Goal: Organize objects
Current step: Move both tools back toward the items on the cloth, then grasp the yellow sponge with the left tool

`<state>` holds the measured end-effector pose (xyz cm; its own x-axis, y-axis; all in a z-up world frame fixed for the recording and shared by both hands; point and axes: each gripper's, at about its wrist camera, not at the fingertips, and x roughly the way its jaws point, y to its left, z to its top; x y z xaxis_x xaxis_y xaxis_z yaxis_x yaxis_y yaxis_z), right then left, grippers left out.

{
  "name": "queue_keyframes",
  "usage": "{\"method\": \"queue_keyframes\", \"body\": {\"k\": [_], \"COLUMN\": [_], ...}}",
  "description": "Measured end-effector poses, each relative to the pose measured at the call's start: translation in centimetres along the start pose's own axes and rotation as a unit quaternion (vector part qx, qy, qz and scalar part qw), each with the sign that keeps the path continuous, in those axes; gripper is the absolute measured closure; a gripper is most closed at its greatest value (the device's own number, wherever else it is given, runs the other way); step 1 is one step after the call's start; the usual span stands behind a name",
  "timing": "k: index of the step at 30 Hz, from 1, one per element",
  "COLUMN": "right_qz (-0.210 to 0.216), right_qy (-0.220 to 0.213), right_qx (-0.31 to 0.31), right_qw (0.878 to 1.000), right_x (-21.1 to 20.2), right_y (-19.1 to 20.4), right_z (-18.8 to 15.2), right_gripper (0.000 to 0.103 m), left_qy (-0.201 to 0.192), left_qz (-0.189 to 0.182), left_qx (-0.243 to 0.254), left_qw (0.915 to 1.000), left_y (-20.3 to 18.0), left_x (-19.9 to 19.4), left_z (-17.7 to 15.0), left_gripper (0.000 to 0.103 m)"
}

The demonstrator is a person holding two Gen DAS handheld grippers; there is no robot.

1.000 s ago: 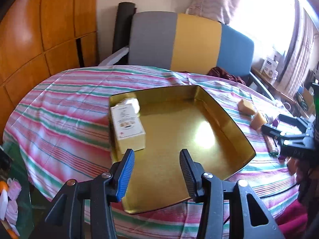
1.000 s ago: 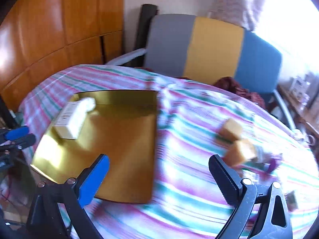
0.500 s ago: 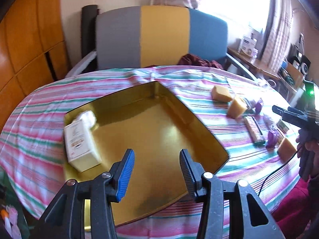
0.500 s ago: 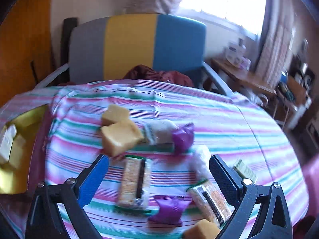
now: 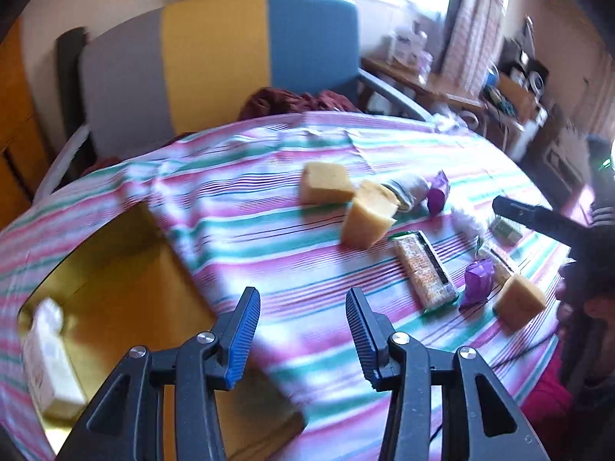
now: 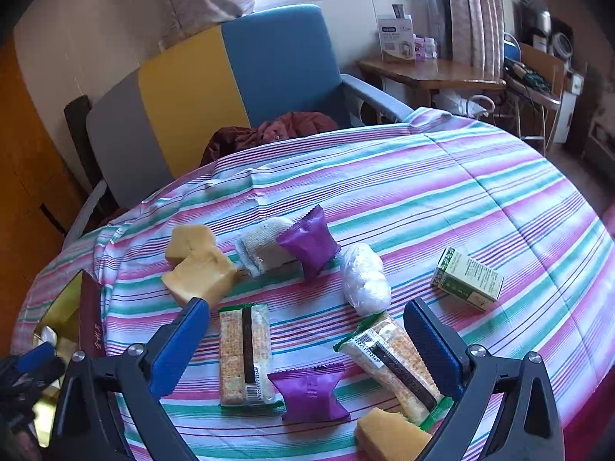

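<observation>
My right gripper (image 6: 307, 340) is open and empty above several loose items on the striped tablecloth: two cracker packs (image 6: 244, 353) (image 6: 392, 357), two purple packets (image 6: 309, 390) (image 6: 309, 246), yellow sponge blocks (image 6: 200, 274), a white wrapped lump (image 6: 365, 278) and a small green box (image 6: 467, 280). My left gripper (image 5: 301, 336) is open and empty over the cloth beside the gold tray (image 5: 127, 307), which holds a cream box (image 5: 48, 361). The same cracker pack (image 5: 423, 271) and sponges (image 5: 367, 213) show in the left wrist view.
A grey, yellow and blue chair (image 6: 215, 88) stands behind the round table with a dark red cloth (image 6: 269, 132) on its seat. A wooden side table (image 6: 430, 73) and clutter stand at the right. A wooden cabinet (image 6: 23, 161) stands at the left.
Both grippers have swung right, from over the gold tray toward the loose items. The right gripper now hovers over the packs and packets. Both stay open.
</observation>
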<state>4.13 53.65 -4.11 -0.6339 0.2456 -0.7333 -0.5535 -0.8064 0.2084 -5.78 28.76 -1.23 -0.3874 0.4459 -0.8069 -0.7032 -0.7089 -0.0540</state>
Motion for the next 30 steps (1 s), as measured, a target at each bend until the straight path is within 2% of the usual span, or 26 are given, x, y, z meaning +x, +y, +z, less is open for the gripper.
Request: {"method": "queue_keyframes", "body": {"k": [7, 10, 19, 21, 26, 30], "right_qz": [0.008, 0.015, 0.025, 0.023, 0.016, 0.013], "right_qy": [0.007, 0.010, 0.026, 0.025, -0.004, -0.030], "right_qx": [0.022, 0.030, 0.063, 0.067, 0.100, 0.138], "right_qw": [1.000, 0.999, 0.997, 0.997, 0.995, 0.990], "right_x": [0.0, 0.1, 0.8, 0.9, -0.1, -1.1], "right_y": [-0.8, -1.2, -2.6, -2.9, -4.7, -7.0], "right_z": [0.3, 0.4, 0.7, 0.8, 1.2, 1.8], "right_gripper": [0.001, 0.001, 0.001, 0.001, 0.001, 0.001], "left_qy": [0.028, 0.037, 0.067, 0.072, 0.048, 0.040], "left_qz": [-0.033, -0.039, -0.018, -0.016, -0.050, -0.058], "left_qx": [0.056, 0.067, 0.110, 0.111, 0.048, 0.019], "left_qw": [0.9975, 0.9963, 0.9916, 0.9911, 0.9964, 0.9974], "left_y": [-4.2, -5.1, -7.3, -7.4, -5.3, -3.8], "left_x": [5.8, 7.9, 14.0, 15.0, 12.6, 9.6], "left_z": [3.6, 4.9, 7.1, 6.9, 5.5, 3.5], "left_gripper": [0.055, 0.049, 0.048, 0.052, 0.055, 0.055]}}
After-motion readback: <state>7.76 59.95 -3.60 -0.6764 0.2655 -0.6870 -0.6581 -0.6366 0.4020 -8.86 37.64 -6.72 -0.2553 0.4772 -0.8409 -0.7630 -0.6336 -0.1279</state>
